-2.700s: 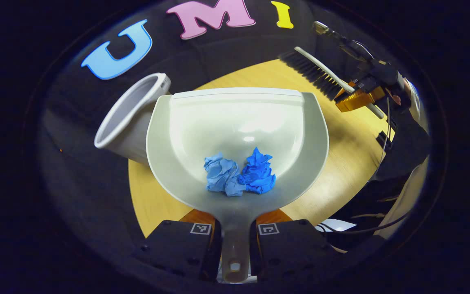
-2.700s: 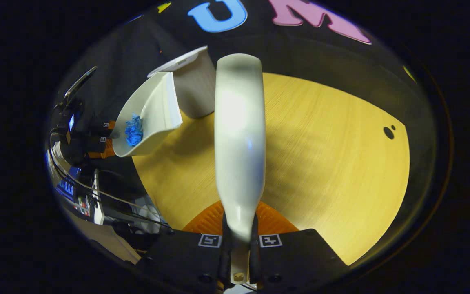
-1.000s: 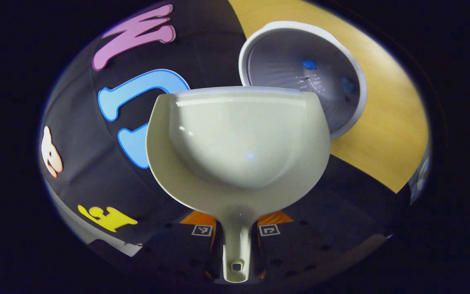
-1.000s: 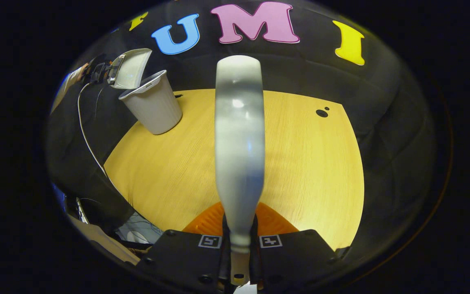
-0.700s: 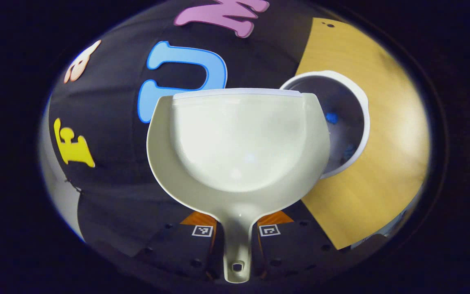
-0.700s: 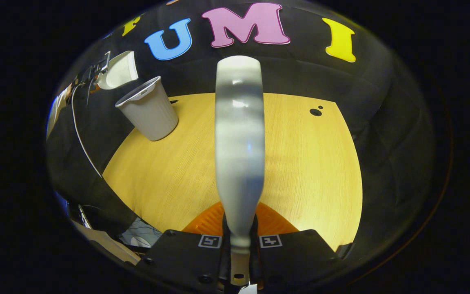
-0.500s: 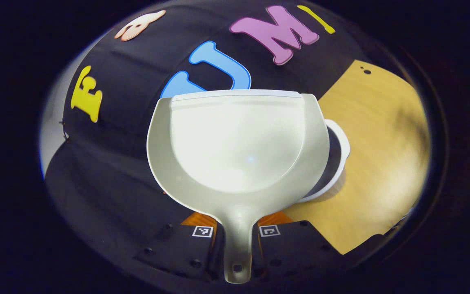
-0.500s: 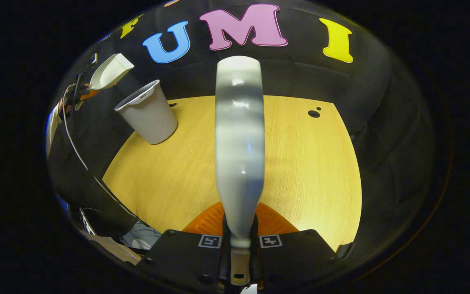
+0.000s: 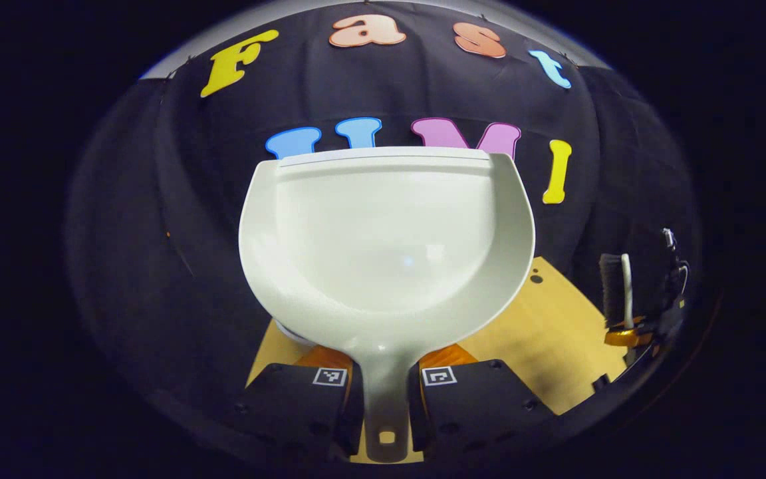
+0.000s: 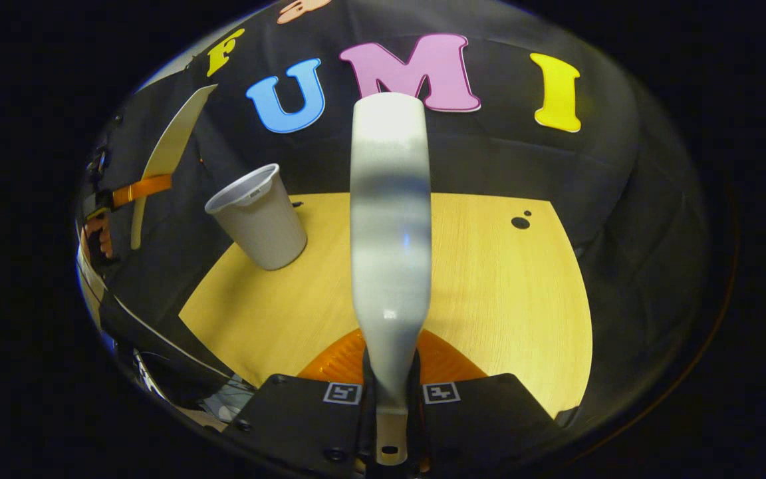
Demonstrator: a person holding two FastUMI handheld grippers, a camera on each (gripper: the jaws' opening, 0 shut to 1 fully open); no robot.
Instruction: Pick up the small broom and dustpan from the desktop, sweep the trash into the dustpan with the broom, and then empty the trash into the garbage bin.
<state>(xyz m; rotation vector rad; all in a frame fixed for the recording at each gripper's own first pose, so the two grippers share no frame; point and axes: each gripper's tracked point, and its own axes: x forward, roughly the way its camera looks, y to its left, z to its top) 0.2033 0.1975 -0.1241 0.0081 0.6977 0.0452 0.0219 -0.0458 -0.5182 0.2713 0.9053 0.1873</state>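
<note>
Left gripper (image 9: 383, 406) clamps handle of smooth, glossy white dustpan (image 9: 386, 233), frame centre. Right gripper (image 10: 389, 412) clamps broom (image 10: 389, 219) handle; bristles lower right in left gripper view. Ribbed bin (image 10: 260, 216) upper left on wood desk (image 10: 503, 293).

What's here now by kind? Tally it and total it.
Dustpan: 1
Broom: 1
Bin: 1
Table: 1
Tongs: 2, left shut on the dustpan, right shut on the broom
Total: 6
</note>
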